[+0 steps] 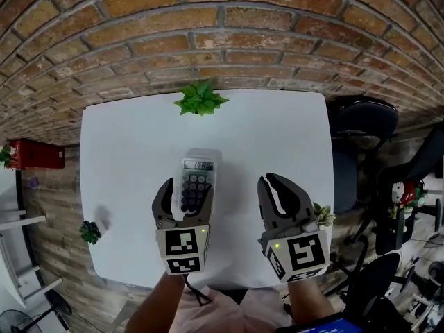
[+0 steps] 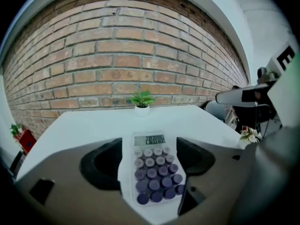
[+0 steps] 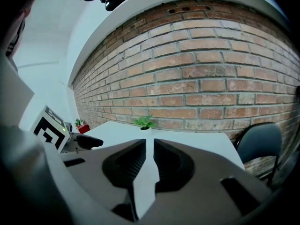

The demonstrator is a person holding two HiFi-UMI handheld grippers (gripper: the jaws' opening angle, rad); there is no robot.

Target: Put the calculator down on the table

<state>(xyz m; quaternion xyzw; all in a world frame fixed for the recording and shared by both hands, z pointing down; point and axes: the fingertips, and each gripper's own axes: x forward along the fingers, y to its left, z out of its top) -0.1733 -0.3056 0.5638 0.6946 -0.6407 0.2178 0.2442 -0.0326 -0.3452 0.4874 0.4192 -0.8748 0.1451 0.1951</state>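
A white calculator (image 1: 196,183) with dark round keys lies flat on the white table (image 1: 132,151), display toward the brick wall. My left gripper (image 1: 189,187) is open and straddles its near half, one jaw on each side, pads not pressing. In the left gripper view the calculator (image 2: 152,172) rests between the spread jaws of that gripper (image 2: 150,144). My right gripper (image 1: 272,180) hovers to the calculator's right, shut, with nothing in it. In the right gripper view its jaws (image 3: 149,142) show only a thin slit over the table (image 3: 117,130).
A green potted plant (image 1: 200,99) stands at the table's far edge by the brick wall. Small plants sit near the left front corner (image 1: 89,232) and the right edge (image 1: 322,214). A dark chair (image 1: 364,120) stands off the right side.
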